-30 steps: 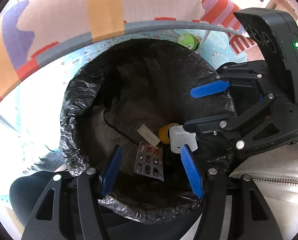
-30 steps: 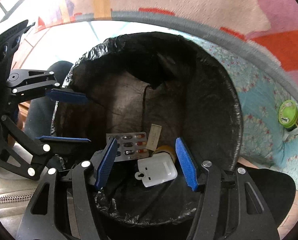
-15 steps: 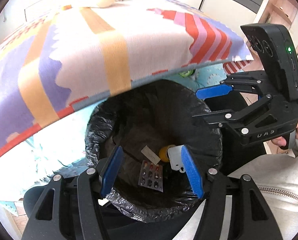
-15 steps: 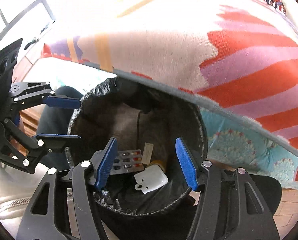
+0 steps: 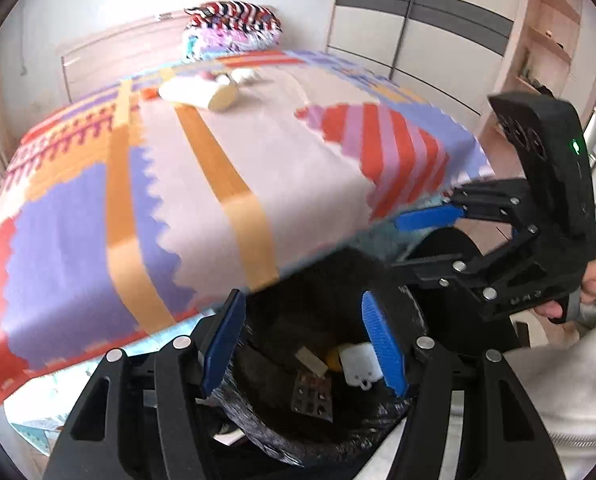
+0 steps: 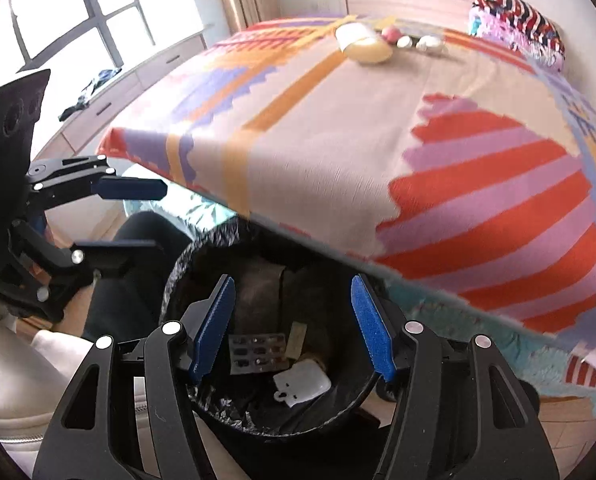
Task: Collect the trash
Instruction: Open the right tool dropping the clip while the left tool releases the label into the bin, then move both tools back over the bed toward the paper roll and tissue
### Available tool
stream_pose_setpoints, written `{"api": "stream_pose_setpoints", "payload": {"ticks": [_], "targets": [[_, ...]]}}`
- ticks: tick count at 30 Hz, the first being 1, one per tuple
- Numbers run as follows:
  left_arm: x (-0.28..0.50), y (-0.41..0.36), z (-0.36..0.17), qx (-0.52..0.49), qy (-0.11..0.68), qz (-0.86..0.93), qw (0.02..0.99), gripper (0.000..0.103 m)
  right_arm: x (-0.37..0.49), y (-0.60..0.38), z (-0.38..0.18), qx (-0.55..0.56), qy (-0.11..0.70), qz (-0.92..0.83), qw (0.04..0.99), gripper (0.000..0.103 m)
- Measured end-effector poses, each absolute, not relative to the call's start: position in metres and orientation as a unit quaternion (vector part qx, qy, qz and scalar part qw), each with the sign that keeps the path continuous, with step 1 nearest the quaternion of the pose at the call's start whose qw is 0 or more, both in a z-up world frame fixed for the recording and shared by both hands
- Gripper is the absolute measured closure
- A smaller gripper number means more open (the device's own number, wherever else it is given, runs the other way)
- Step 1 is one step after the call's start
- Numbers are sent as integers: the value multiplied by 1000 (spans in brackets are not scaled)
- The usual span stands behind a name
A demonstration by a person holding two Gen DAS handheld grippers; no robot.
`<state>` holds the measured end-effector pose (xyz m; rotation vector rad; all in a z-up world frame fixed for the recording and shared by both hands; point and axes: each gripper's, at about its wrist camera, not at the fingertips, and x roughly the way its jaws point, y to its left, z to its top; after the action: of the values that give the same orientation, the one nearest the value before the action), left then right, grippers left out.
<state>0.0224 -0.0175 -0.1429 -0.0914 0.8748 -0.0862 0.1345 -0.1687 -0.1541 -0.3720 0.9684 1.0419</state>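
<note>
A black-lined trash bin [image 5: 266,432] [image 6: 178,276] stands at the foot of the bed. In it lie a pill blister pack [image 5: 311,398] [image 6: 256,352], a white plastic container [image 5: 359,364] [image 6: 301,386], a paper strip [image 5: 311,360] [image 6: 296,340] and a yellow object [image 5: 333,358]. My left gripper [image 5: 303,344] [image 6: 128,216] is open and empty above the bin. My right gripper [image 6: 292,332] [image 5: 425,240] is open and empty above it too. On the far end of the bed lie a pale cylinder [image 5: 202,94] [image 6: 363,46] and small round items [image 5: 244,76] [image 6: 413,40].
The bed with a patterned cover [image 5: 218,184] [image 6: 357,140] fills the middle. A folded striped blanket [image 5: 232,28] [image 6: 515,24] lies at its head. Wardrobe doors [image 5: 437,20] stand right, a window [image 6: 78,12] and low drawers [image 6: 130,84] left.
Both grippers have risen and tilted up away from the bin. The bin has shrunk to the lower part of the views and the bed top has come into sight.
</note>
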Motion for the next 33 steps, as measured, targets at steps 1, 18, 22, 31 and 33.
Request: {"api": "stream_pose_setpoints", "payload": {"ticks": [1, 18, 22, 31, 33], "targets": [[23, -17, -142, -47, 422, -37, 905, 45, 137, -168, -151, -168, 437, 474, 745, 43], [78, 27, -98, -83, 390, 6, 917, 35, 182, -152, -110, -141, 386, 471, 781, 43], [97, 44, -93, -109, 386, 32, 915, 30, 199, -150, -104, -123, 378, 466, 791, 43], [142, 64, -88, -130, 388, 41, 912, 26, 232, -141, -102, -111, 372, 458, 800, 43], [152, 67, -87, -130, 389, 43, 911, 26, 239, -139, -101, -109, 371, 456, 802, 43]]}}
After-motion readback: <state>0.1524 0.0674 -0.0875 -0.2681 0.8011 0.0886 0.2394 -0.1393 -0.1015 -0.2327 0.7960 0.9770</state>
